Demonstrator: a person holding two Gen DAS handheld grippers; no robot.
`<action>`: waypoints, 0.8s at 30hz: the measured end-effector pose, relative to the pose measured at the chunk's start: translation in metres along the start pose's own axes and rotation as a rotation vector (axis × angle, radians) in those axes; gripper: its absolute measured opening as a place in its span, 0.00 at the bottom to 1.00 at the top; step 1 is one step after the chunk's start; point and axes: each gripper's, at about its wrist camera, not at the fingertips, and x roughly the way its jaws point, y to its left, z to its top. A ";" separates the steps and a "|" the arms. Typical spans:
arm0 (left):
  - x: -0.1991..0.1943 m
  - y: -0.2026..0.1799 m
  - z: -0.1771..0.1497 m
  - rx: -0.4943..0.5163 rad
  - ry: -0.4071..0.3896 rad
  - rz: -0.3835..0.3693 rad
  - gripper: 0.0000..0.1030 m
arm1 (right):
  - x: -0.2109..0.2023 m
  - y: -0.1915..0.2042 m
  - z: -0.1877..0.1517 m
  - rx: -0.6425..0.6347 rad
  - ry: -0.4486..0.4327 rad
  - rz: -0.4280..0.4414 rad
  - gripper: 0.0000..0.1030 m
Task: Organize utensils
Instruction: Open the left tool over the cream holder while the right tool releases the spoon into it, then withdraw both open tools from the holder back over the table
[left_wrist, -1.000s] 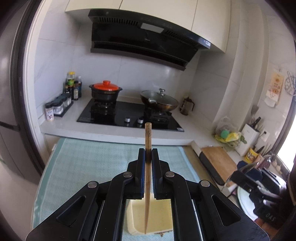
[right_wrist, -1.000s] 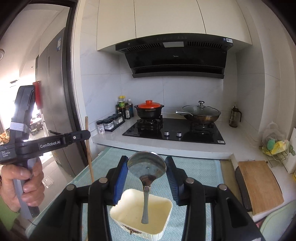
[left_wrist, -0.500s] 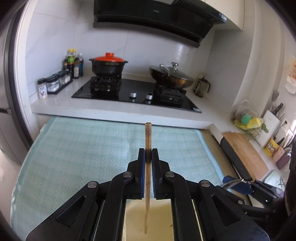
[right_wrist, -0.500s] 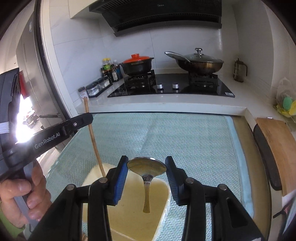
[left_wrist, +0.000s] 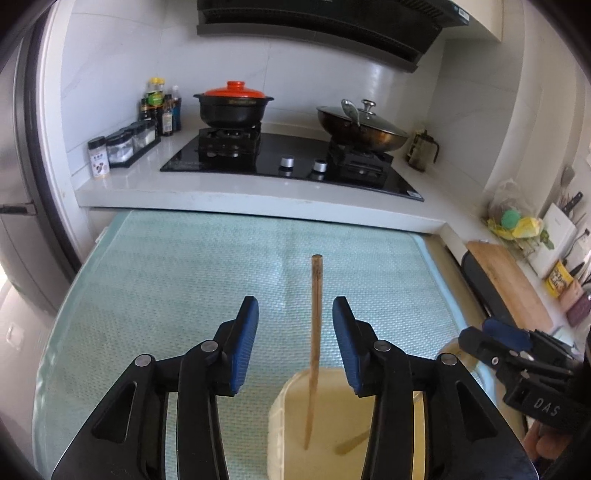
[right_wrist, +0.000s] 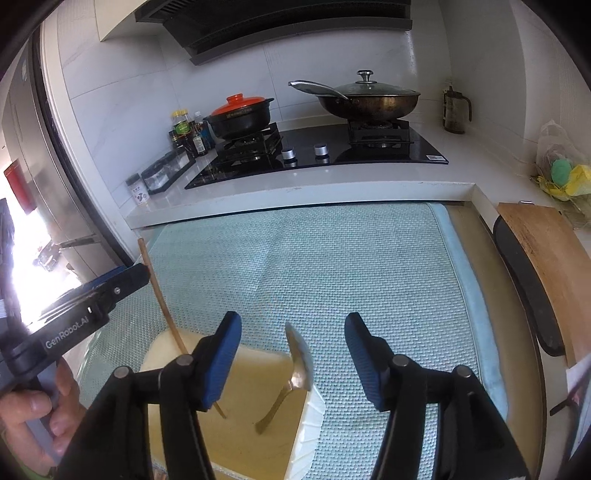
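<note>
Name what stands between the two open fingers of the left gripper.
In the left wrist view, the wooden chopstick stands between the fingers of the left gripper, untouched by either, its lower end in the cream container.

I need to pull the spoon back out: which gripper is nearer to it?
Right. The spoon leans in the cream container between the open right gripper fingers. The open left gripper straddles the chopstick, farther left.

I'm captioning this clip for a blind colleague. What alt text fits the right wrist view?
The open right gripper hovers over a cream container on a light blue mat, with a metal spoon leaning on the container's rim. At left, the left gripper is beside a wooden chopstick standing in the container; a stove with two pots is behind.
</note>
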 end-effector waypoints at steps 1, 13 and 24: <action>-0.010 0.003 -0.001 0.007 -0.008 0.002 0.45 | -0.008 0.001 0.000 0.001 -0.014 0.004 0.58; -0.189 0.065 -0.106 0.169 -0.071 0.077 0.78 | -0.161 0.009 -0.095 -0.113 -0.153 0.021 0.58; -0.247 0.114 -0.272 -0.041 0.044 0.064 0.86 | -0.229 0.015 -0.307 -0.104 -0.180 -0.144 0.63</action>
